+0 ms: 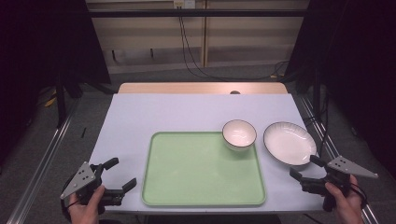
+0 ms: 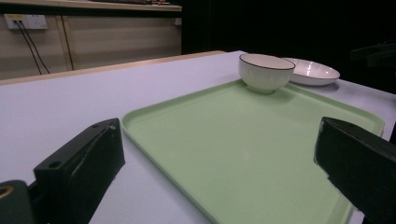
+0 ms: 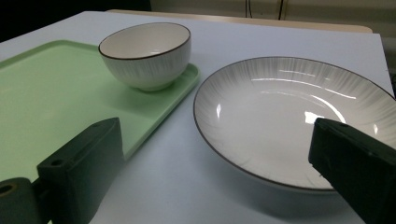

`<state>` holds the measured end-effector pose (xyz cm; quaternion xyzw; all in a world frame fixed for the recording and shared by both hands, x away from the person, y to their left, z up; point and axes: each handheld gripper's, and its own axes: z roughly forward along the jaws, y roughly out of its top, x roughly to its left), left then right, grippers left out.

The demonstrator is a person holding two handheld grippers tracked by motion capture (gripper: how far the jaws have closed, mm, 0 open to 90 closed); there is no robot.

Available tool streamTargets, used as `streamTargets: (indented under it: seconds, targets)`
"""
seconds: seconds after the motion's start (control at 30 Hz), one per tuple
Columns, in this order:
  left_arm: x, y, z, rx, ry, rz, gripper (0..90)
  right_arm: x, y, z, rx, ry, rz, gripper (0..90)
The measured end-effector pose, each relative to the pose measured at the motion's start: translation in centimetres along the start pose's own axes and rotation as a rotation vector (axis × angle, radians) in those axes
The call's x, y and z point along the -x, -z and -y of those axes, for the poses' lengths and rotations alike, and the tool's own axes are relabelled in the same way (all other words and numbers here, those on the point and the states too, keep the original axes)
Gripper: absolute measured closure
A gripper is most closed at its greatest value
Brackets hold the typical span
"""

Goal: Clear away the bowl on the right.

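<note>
Both claws sit nearest the camera at the near edge of the tabletop (image 1: 140, 112), each held in a hand: the left claw (image 1: 120, 175) at the near left corner, the right claw (image 1: 303, 168) at the near right, and both have their jaws spread wide with nothing between them. No brand, label or writing can be read on anything.

Between them lies a green tray (image 1: 196, 175), bare but for a white bowl (image 1: 239, 134) with a dark rim, which stands upright in the far right corner of the tray (in the right gripper view it sits just inside the tray's lip). Just beside that corner, on the bare tabletop, rests a shallow white plate (image 1: 289, 143) with a faint ribbed edge; whether it touches the tray cannot be told. The right claw points at the plate's near rim, the left across the tray toward the bowl.

Beyond the tabletop, black cables (image 1: 187, 51) hang down a pale wall panel from a socket (image 1: 183, 4).
</note>
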<state>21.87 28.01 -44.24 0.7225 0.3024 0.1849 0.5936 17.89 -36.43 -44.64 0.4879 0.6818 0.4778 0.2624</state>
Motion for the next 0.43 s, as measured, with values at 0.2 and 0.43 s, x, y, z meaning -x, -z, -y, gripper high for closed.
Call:
streamTargets:
  seconds: [0.2,0.43]
  targets:
    - [-0.10,0.13,0.02,0.012,0.010,-0.003,1.5,0.55,0.93,0.37,-0.004,-0.008,-0.007,3.7]
    - [-0.21,0.07,0.03,0.000,0.006,-0.001,1.6,0.38,0.70,0.39,-0.021,0.031,0.007,2.8]
